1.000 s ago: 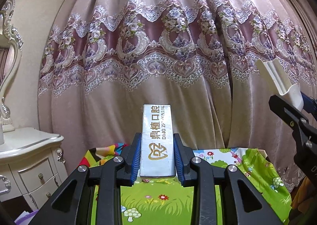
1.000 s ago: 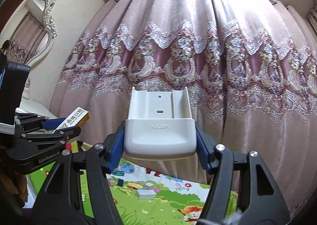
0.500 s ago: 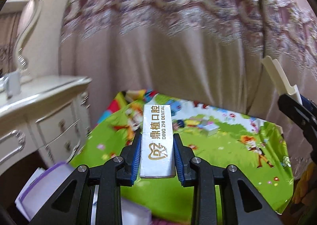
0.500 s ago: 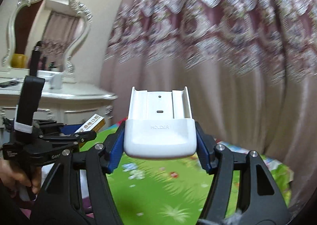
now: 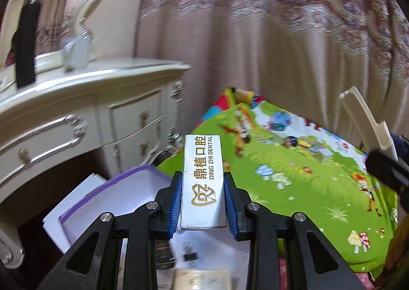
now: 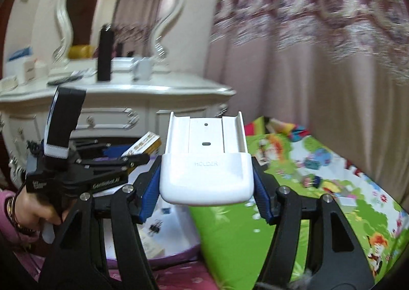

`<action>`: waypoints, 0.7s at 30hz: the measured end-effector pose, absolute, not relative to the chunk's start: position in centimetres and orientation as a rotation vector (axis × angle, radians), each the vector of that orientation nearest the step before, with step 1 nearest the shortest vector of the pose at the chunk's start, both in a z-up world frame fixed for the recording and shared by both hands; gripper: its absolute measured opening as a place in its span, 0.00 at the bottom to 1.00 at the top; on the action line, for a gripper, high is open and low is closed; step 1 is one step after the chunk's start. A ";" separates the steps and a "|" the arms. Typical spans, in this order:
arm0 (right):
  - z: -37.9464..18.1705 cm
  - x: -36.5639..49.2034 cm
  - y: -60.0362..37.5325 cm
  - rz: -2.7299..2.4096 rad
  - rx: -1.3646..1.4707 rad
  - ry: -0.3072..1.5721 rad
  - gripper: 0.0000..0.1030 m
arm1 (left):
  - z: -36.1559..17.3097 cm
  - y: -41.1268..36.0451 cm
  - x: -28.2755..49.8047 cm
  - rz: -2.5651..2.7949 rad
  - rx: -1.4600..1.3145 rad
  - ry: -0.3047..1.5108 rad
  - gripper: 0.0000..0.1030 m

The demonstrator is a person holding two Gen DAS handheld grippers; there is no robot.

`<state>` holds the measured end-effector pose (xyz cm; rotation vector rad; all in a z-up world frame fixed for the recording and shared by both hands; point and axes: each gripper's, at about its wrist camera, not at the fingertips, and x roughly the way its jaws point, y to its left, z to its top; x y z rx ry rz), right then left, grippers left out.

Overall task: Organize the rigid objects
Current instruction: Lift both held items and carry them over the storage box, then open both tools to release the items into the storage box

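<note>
My left gripper [image 5: 203, 209] is shut on a long white box marked DING ZHI DENTAL [image 5: 203, 177], held in the air over an open white box with a purple rim [image 5: 107, 198]. My right gripper [image 6: 205, 194] is shut on a white plastic holder [image 6: 205, 159], held above the edge of the same purple-rimmed box [image 6: 173, 236]. The left gripper [image 6: 143, 155] with the dental box [image 6: 143, 145] shows at the left of the right wrist view. The holder's edge [image 5: 365, 121] shows at the right of the left wrist view.
A green cartoon play mat [image 5: 306, 182] lies to the right with small items on it. A white dresser [image 5: 76, 116] with a mirror [image 6: 117, 11] stands to the left. A pink curtain [image 5: 281, 34] hangs behind. Binder clips and a card lie inside the box [image 5: 190, 255].
Both grippers have swung left and tilted down with their objects still held. The dresser, mirror and purple-rimmed box have come into view; the curtain has slid to the right.
</note>
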<state>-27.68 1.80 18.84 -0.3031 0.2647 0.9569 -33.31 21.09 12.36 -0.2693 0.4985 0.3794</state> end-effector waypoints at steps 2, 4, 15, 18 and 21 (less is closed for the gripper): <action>18.1 -28.0 3.2 0.988 -0.334 0.279 0.65 | 11.3 22.3 -33.9 0.413 -0.288 0.519 0.31; 17.1 -28.3 4.6 1.025 -0.367 0.305 0.65 | 10.2 23.5 -34.4 0.439 -0.305 0.541 0.31; 10.9 -28.8 10.9 1.197 -0.528 0.494 0.65 | 5.3 27.4 -35.3 0.534 -0.360 0.664 0.31; 9.0 -29.2 12.1 1.238 -0.568 0.535 0.65 | 3.7 28.7 -35.3 0.560 -0.380 0.717 0.31; 7.1 -29.2 13.3 1.276 -0.598 0.580 0.65 | 2.3 29.8 -35.3 0.585 -0.411 0.764 0.31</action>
